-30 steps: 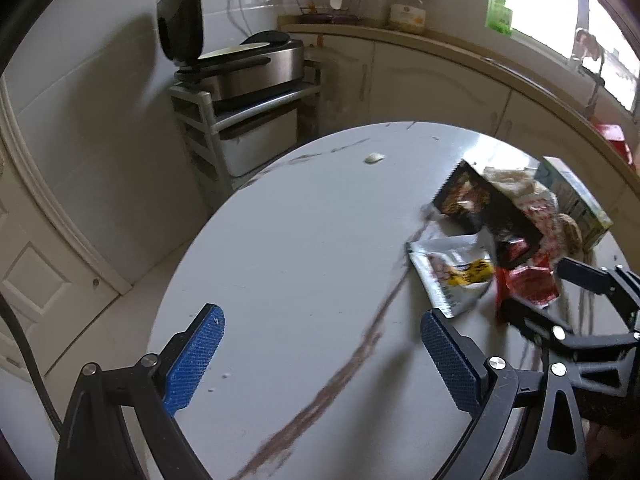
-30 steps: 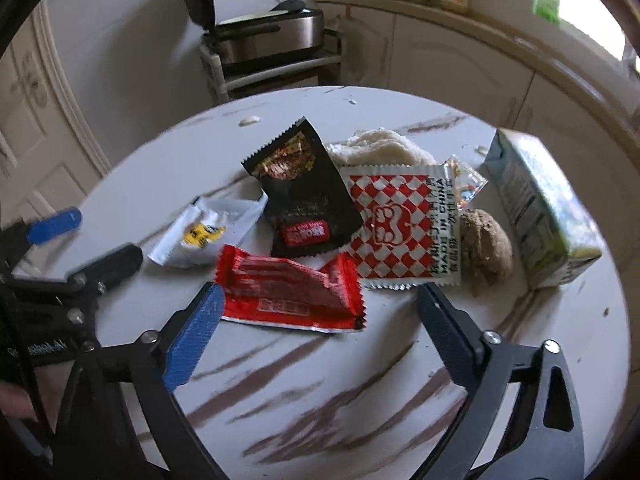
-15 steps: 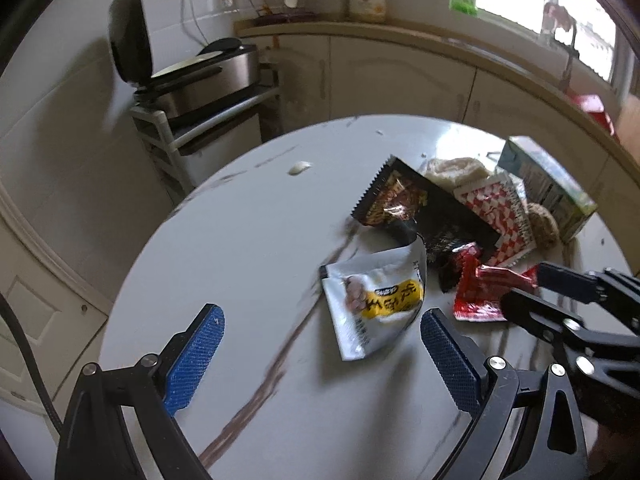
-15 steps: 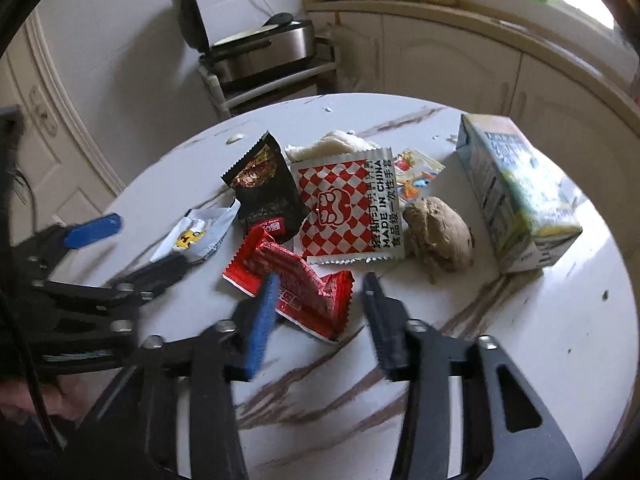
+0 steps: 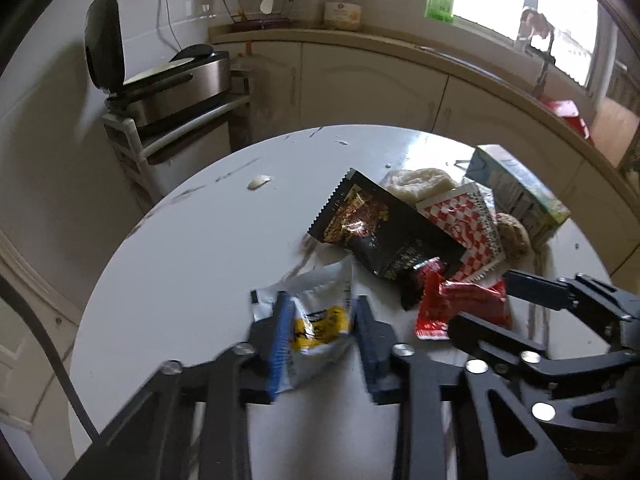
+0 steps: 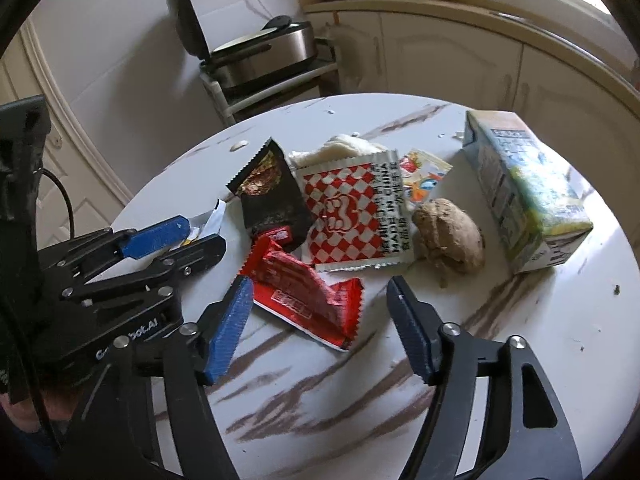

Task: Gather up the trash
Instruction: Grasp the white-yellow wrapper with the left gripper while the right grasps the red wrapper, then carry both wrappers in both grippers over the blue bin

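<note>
You have two grippers over one round white table (image 6: 520,340) with brown streaks, and the litter on it counts out as four flat wrappers, one smaller colourful packet, one carton, one brown lump, one pale crumpled wad and one small white scrap. Your left gripper (image 5: 320,316) is closing on the white-and-yellow wrapper (image 5: 316,320), its blue pads pinching the crumpled foil at the near left of the pile. Your right gripper (image 6: 320,300) is opening, jaws spread to either side of the red wrapper (image 6: 308,292), which lies flat between them with neither pad touching it. Beyond these lie the black wrapper (image 6: 272,196), the red-checked wrapper (image 6: 352,212) to its right, the colourful packet (image 6: 424,176) peeking out behind that, the pale wad (image 6: 344,146) at the far side, the brown lump (image 6: 448,236), and the carton (image 6: 524,188) at the far right. The white scrap (image 5: 259,181) sits alone, far left on the table. Compared with a second ago, your left jaws were wide apart over bare tabletop, well short of the white-and-yellow wrapper; now they have it between them. Your right jaws stood wider then, narrowed onto the red wrapper half a second back, and are spreading again.
</note>
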Demonstrator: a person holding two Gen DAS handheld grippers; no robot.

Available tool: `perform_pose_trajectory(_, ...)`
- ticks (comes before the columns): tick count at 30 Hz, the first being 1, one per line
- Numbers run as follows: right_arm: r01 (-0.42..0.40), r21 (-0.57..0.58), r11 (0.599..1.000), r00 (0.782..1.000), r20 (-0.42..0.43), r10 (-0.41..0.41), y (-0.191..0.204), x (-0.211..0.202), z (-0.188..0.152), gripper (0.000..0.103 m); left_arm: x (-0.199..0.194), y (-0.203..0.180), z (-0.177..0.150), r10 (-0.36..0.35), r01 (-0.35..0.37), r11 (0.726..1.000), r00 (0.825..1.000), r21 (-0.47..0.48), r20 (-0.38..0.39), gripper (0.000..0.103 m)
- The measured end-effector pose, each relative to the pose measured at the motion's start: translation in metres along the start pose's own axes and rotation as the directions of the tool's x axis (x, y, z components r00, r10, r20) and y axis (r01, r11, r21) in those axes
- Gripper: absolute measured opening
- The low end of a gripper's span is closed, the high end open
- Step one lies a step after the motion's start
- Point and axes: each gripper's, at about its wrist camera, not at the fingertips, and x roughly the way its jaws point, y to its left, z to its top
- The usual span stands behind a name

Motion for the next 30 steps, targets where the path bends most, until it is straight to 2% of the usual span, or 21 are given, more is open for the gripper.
perform_pose_trajectory(3,0.021,-0.008,1.000,1.000,0.001,-0.021,0.008,0.004,0.001,0.076,-0.013,0.015,-0.005,-0.001,0.001,0.999,1.000,-0.048,0.012,0.011)
perform_pose_trajectory(5,0.054,-0.031,0.998,0.999,0.000,-0.054,0.018,0.009,0.002,0.077,-0.021,0.023,-0.007,0.003,-0.002,0.997,1.000,-0.074,0.018,0.010)
perform_pose_trajectory(8,0.145,-0.115,0.983,0.989,-0.008,-0.147,0.039,0.019,0.002,0.076,-0.033,0.033,-0.014,0.003,-0.001,0.995,1.000,-0.100,0.025,0.010)
perform_pose_trajectory(11,0.143,-0.124,0.982,0.990,0.007,-0.143,0.045,0.017,0.002,0.054,-0.043,0.036,-0.019,-0.016,0.019,0.994,0.999,-0.112,0.029,0.010)
perform_pose_trajectory(12,0.147,-0.123,0.982,0.989,0.014,-0.146,0.044,0.015,0.001,0.037,-0.046,0.037,-0.022,-0.023,0.027,0.993,0.999,-0.118,0.030,0.010)
perform_pose_trajectory(16,0.132,-0.103,0.986,0.991,0.019,-0.130,0.036,0.008,-0.005,0.020,-0.060,0.036,-0.027,-0.037,0.042,0.991,0.999,-0.126,0.038,0.009)
perform_pose_trajectory(19,0.090,-0.073,0.993,0.996,0.012,-0.089,0.028,0.001,-0.009,0.014,-0.071,0.035,-0.031,-0.041,0.047,0.991,0.998,-0.129,0.046,0.009)
perform_pose_trajectory(24,0.023,-0.024,0.999,1.000,0.008,-0.023,0.017,-0.010,-0.020,0.013,-0.088,0.030,-0.038,-0.049,0.055,0.990,0.997,-0.129,0.054,0.009)
perform_pose_trajectory(30,-0.002,-0.005,1.000,0.999,0.032,0.002,0.010,-0.033,-0.034,0.013,-0.106,0.018,-0.046,-0.065,0.072,0.990,0.996,-0.123,0.061,0.009)
